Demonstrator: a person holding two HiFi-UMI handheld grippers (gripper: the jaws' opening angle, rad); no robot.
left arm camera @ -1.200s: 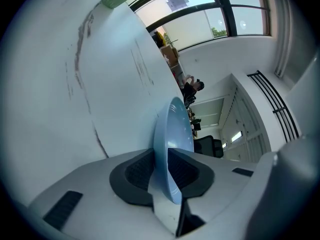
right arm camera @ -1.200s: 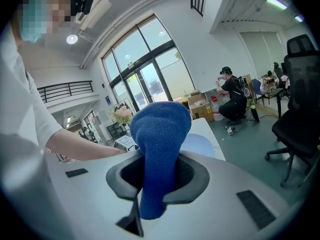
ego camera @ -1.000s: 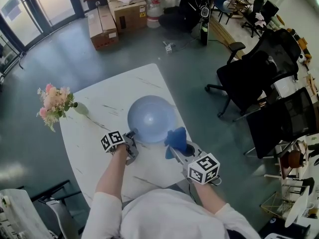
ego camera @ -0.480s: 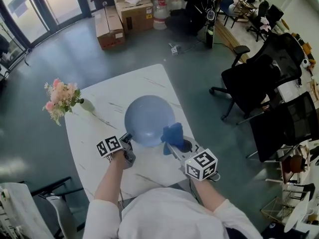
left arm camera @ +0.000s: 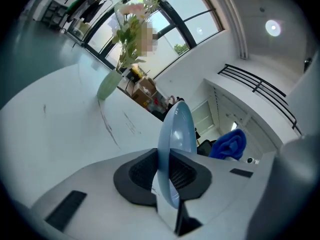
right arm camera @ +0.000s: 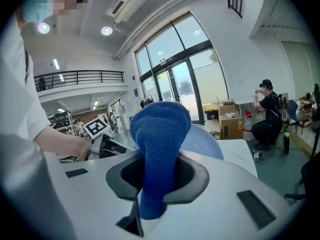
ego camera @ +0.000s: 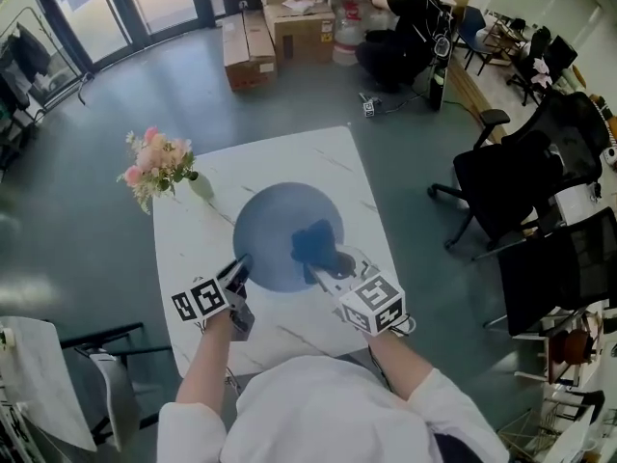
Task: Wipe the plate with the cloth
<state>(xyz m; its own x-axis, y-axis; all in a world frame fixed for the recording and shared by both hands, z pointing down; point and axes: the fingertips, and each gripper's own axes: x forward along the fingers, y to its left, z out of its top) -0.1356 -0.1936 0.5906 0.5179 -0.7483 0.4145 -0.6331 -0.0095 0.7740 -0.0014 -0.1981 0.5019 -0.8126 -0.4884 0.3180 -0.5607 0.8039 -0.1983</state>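
Observation:
A pale blue plate is lifted off the white marble table and tilted up. My left gripper is shut on its near-left rim; in the left gripper view the plate stands edge-on between the pads. My right gripper is shut on a bunched blue cloth, which lies against the plate's face. In the right gripper view the cloth rises from the jaws with the plate behind it. The cloth also shows at the right of the left gripper view.
A vase of pink flowers stands at the table's far left corner. Black office chairs are to the right. Cardboard boxes and a crouching person are on the floor beyond the table.
The plate has been raised from lying flat on the table and tipped up. Both grippers rose with it, and the cloth moved from the plate's near-right edge onto its face.

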